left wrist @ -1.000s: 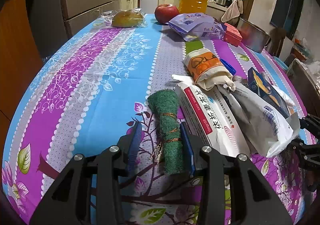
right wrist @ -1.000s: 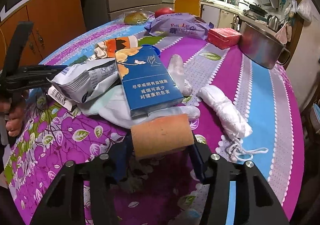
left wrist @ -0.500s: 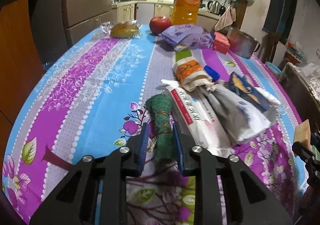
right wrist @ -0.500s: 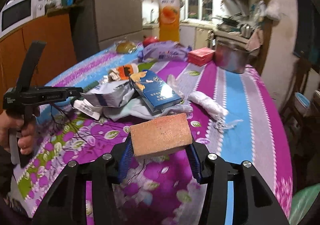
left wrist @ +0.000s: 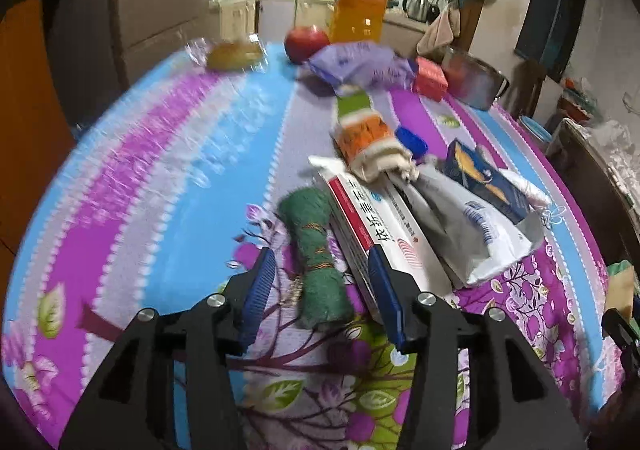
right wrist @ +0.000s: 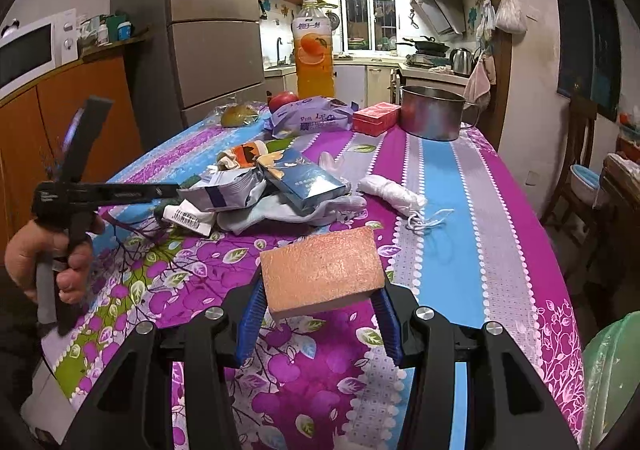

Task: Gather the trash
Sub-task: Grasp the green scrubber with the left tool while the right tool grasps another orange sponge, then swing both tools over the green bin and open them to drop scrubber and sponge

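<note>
The right tool [right wrist: 320, 314] pinches an orange-brown sponge block [right wrist: 321, 275] between its blue pads, holding it up above the flowered purple and blue cloth of the bench [right wrist: 492, 234]. The left tool [left wrist: 320, 290] is spread, its pads either side of a rolled green scouring pad [left wrist: 314, 250] bound with thin gold wire, which lies on the cloth and touches neither pad as far as can be seen. Just beside the roll lies a white box with a red stripe [left wrist: 380, 230] printed with large Chinese characters, and against it a grey and white packet [left wrist: 468, 234]. A dark blue carton [right wrist: 306, 180] with white Chinese print too small to read rests on top of the pile, and a crumpled orange and white wrapper [left wrist: 366, 138] sits behind. A rolled white cloth [right wrist: 390, 188] with loose string lies apart on the pink stripe. At the far end stand a tall orange drink bottle [right wrist: 314, 54] with a picture of an orange and a label in Chinese, a red apple [right wrist: 282, 100], a purple bag [right wrist: 312, 118] reading "Pur Le", a red box [right wrist: 376, 117] and a steel pot [right wrist: 432, 112]. A green plastic bag [right wrist: 612, 378] shows at the lower right edge
</note>
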Action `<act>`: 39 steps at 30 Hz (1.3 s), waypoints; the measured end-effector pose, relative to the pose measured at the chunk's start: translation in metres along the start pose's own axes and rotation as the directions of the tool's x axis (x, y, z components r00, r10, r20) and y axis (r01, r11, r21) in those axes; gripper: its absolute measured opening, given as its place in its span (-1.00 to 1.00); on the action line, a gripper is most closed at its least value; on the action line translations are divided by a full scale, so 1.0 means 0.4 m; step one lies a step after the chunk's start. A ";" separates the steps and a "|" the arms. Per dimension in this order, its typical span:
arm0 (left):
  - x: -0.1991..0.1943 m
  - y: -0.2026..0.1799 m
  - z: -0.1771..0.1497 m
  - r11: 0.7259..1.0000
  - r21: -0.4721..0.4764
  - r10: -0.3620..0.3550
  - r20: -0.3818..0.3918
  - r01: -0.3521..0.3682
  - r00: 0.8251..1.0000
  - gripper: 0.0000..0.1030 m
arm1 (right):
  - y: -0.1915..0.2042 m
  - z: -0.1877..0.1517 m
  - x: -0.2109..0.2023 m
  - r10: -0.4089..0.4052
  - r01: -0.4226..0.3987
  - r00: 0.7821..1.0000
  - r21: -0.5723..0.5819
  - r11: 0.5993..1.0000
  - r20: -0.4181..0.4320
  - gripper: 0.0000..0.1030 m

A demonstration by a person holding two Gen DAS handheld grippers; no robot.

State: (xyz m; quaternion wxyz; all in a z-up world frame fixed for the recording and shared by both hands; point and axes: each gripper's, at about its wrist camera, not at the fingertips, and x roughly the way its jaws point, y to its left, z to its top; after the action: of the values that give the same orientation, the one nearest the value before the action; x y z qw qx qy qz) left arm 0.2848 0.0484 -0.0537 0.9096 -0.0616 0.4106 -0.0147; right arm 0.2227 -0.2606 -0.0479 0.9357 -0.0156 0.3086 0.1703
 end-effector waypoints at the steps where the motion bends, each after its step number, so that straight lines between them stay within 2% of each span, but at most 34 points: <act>1: 0.009 0.001 0.002 1.000 0.000 0.006 -0.006 -0.006 1.000 -0.09 | 0.000 0.001 0.002 0.001 -0.001 1.000 0.000 1.000 0.001 -0.01; 3: 0.029 0.008 0.010 1.000 -0.013 0.015 -0.022 -0.015 1.000 -0.11 | 0.001 0.004 0.005 0.005 -0.005 1.000 0.000 1.000 0.000 -0.01; 5: 0.037 0.017 0.012 0.999 -0.020 0.025 -0.028 -0.025 0.999 -0.27 | 0.003 0.006 0.009 0.008 -0.008 1.000 0.002 1.000 0.001 -0.01; 9: 0.050 0.010 0.003 0.999 0.011 0.043 -0.034 -0.043 0.998 -0.29 | 0.010 0.010 0.018 0.013 -0.013 1.000 0.003 1.000 0.001 -0.01; 12: 0.054 0.015 0.008 0.999 -0.002 0.037 -0.028 -0.038 0.999 -0.30 | 0.016 0.013 0.024 0.018 -0.018 1.000 0.003 1.000 0.005 -0.01; 14: 0.055 0.020 0.009 0.999 -0.012 0.042 -0.022 -0.042 0.999 -0.49 | 0.019 0.013 0.026 0.021 -0.021 1.000 0.006 1.000 0.007 -0.02; 15: 0.055 0.021 0.009 0.999 -0.015 0.035 -0.023 -0.035 0.999 -0.66 | 0.019 0.012 0.027 0.021 -0.021 1.000 0.008 1.000 0.007 -0.02; 18: 0.052 0.016 0.006 1.000 -0.007 0.029 -0.019 -0.030 0.999 -0.74 | 0.018 0.006 0.030 0.019 -0.019 1.000 0.016 1.000 0.007 -0.02; 20: 0.033 0.011 0.003 1.000 -0.005 0.030 0.011 -0.030 0.999 -0.74 | 0.020 0.002 0.026 0.015 -0.015 1.000 0.018 1.000 0.016 -0.02; 24: -0.049 -0.010 -0.001 1.000 0.013 0.001 0.119 -0.003 0.993 -0.74 | 0.025 0.003 -0.001 -0.008 0.007 0.999 0.008 1.000 0.053 -0.03; 28: -0.162 -0.053 -0.015 0.997 0.048 -0.070 0.243 0.060 0.967 -0.74 | 0.024 0.017 -0.047 -0.038 0.038 0.993 0.004 0.999 0.108 -0.03; 31: -0.249 -0.120 -0.031 0.988 0.111 -0.142 0.331 0.111 0.933 -0.74 | 0.017 0.027 -0.093 -0.070 0.069 0.986 0.009 0.998 0.150 -0.03; 35: -0.319 -0.215 -0.052 0.967 0.195 -0.228 0.389 0.162 0.893 -0.74 | -0.003 0.029 -0.161 -0.127 0.126 0.974 0.014 0.992 0.187 -0.03; 39: -0.354 -0.312 -0.073 0.934 0.270 -0.328 0.393 0.233 0.859 -0.74 | -0.054 0.021 -0.239 -0.212 0.206 0.956 0.051 0.977 0.202 -0.03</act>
State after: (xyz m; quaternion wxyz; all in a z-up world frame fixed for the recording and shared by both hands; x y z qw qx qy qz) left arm 0.1721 -0.0673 0.0480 0.9669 -0.0249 0.1813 -0.1777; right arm 0.1630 -0.3094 0.0129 0.9755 -0.0168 0.2090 0.0666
